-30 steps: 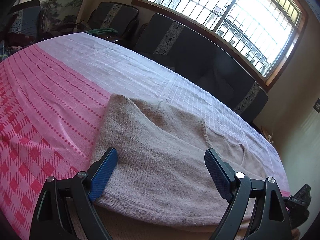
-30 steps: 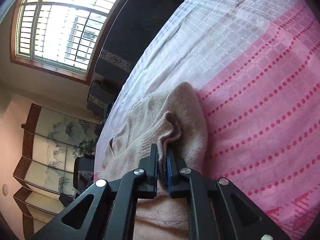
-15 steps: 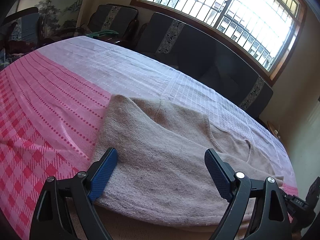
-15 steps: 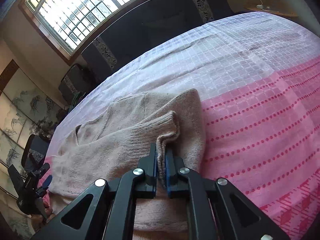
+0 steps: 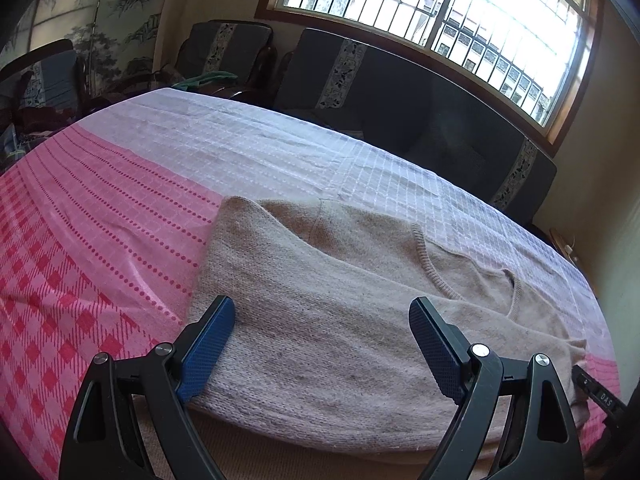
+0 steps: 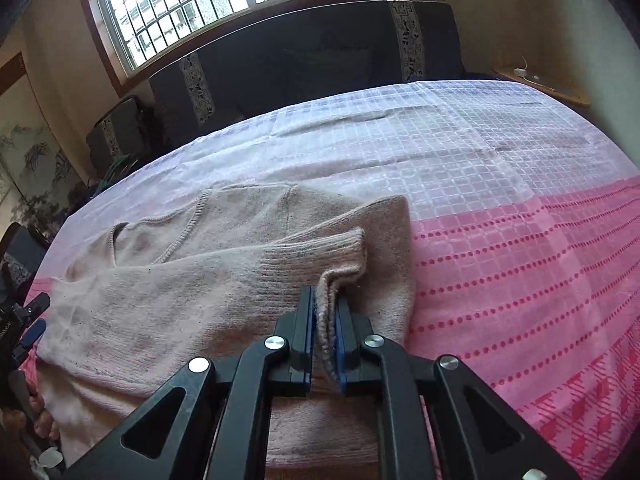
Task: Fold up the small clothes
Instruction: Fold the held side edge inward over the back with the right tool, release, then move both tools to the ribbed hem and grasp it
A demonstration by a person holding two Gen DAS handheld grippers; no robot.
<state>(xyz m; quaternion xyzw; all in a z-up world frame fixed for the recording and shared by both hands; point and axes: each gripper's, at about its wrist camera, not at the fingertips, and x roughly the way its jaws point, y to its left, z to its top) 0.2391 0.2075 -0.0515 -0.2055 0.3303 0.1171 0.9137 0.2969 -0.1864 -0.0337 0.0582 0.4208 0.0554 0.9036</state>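
Note:
A beige knit sweater point(image 5: 320, 300) lies flat on the pink and white tablecloth point(image 5: 100, 240), with a sleeve folded across its body. My left gripper point(image 5: 322, 344) is open and empty, its blue pads low over the sweater's near edge. In the right wrist view the sweater point(image 6: 160, 292) spreads to the left. My right gripper point(image 6: 326, 328) is shut on the ribbed sleeve cuff point(image 6: 340, 256), which bunches up just ahead of the jaws. The left gripper point(image 6: 24, 320) also shows at the far left edge of that view.
The tablecloth point(image 6: 520, 260) runs pink to the right and white toward the back. Dark cushioned chairs point(image 5: 400, 100) stand behind the table under a barred window point(image 5: 440, 12). A painted folding screen point(image 5: 80, 20) stands at the left.
The right gripper has swung round to level, still holding the cuff, and laid the sleeve across the sweater's body. The left gripper has stayed open and nearly still.

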